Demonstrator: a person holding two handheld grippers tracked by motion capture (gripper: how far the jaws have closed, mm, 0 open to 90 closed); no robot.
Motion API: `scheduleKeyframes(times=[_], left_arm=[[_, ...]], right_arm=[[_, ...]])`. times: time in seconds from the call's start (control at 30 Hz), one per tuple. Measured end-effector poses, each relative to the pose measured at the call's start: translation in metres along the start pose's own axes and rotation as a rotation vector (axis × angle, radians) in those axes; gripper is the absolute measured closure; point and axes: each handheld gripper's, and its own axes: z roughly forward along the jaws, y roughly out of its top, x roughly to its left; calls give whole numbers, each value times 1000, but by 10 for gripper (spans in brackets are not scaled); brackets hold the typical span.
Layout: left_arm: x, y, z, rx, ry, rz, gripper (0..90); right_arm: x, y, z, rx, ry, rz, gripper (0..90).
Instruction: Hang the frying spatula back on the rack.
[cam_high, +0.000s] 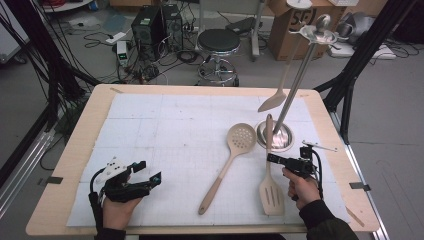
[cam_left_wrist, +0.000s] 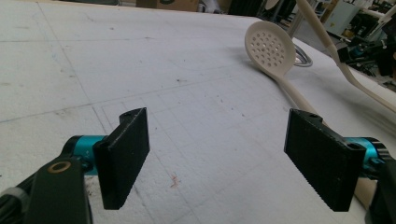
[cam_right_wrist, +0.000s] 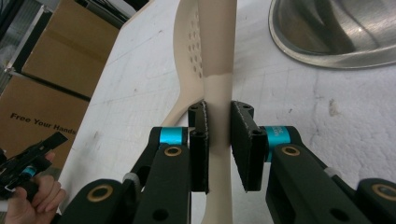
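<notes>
The slotted spatula (cam_high: 270, 170) lies on the white mat (cam_high: 165, 125) toward the table's right edge, its slotted blade close to the near edge and its handle running away toward the round metal base (cam_high: 286, 141) of a utensil stand (cam_high: 300, 75). In the right gripper view the spatula's handle (cam_right_wrist: 218, 116) runs straight up between the 2 black pads (cam_right_wrist: 243, 140), which sit against its 2 sides; the right gripper (cam_high: 276, 159) is clamped on the handle about midway along it, coming in from the right side with the hand (cam_high: 301, 187) behind it. The handle's far end reaches the rim of the metal base.

Just to the left of the spatula lies the perforated skimmer (cam_high: 227, 162), slanted, its round head near the metal base and its handle pointing to the near edge. The 2 utensils are near each other but apart on the mat. A spoon (cam_high: 280, 85) hangs from the stand's top ring.

The left gripper (cam_high: 146, 175) rests near the table's near left corner, well apart from both utensils. In the left gripper view its 2 pads (cam_left_wrist: 126, 156) stand wide apart with bare mat between them.
</notes>
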Motion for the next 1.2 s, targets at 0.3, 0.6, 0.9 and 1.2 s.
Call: scheduleKeyframes(times=[0.3,0.6,0.9,1.2], left_arm=[[0,0,0,3,-2,5,228],[0,0,0,5,-1,7,228],[0,0,1,4,2,7,228],[-1,0,1,3,1,4,228]], right_arm=[[7,-3,1,43,52,-1,780],[16,-3,0,33,76,-23,779],[29,6,-20,-63,120,-75,779],[42,12,-37,-128,146,-118,779]])
